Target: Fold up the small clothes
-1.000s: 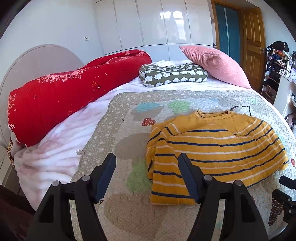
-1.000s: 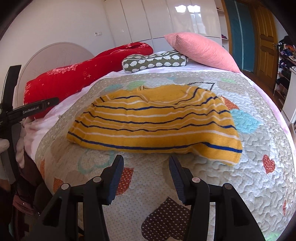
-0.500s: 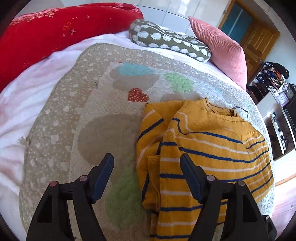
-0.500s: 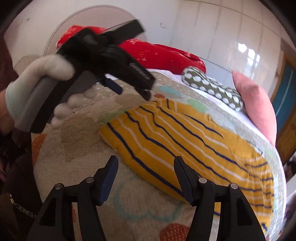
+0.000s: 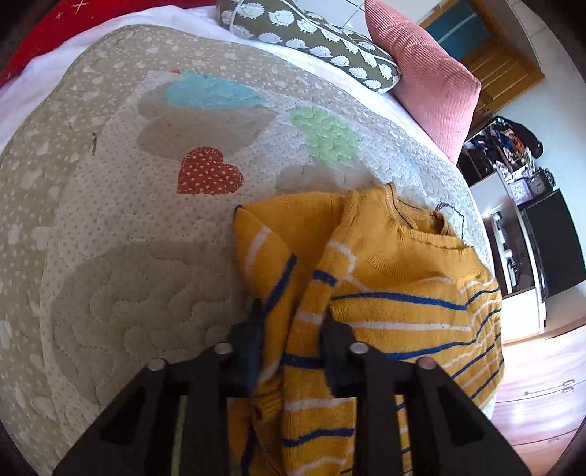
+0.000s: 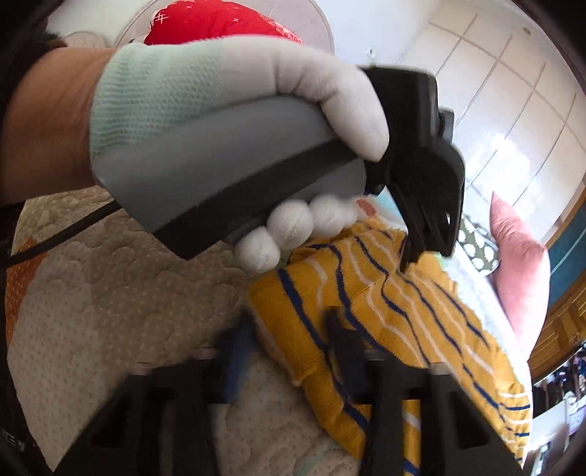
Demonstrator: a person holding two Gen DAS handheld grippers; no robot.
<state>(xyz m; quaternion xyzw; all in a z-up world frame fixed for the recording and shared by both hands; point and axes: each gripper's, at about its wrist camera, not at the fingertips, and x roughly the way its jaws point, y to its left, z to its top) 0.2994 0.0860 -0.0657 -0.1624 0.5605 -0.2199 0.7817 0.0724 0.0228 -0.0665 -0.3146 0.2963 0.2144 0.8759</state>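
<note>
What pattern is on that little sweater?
The sweater is mustard yellow with thin blue and white stripes, clearest in the left wrist view.

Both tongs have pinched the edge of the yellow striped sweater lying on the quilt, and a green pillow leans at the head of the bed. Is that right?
Nearly. The plain pillow is pink, not green, as the left wrist view shows. The rest holds: the left tongs and right tongs have just been closing, with the yellow striped sweater between them on the quilt.

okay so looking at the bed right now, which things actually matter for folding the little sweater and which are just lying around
In the job:
yellow striped sweater
left gripper, pinching the sweater's side
right gripper, closing on its edge
quilt under it

Lying about:
pink pillow
hedgehog-print bolster
red duvet
</note>
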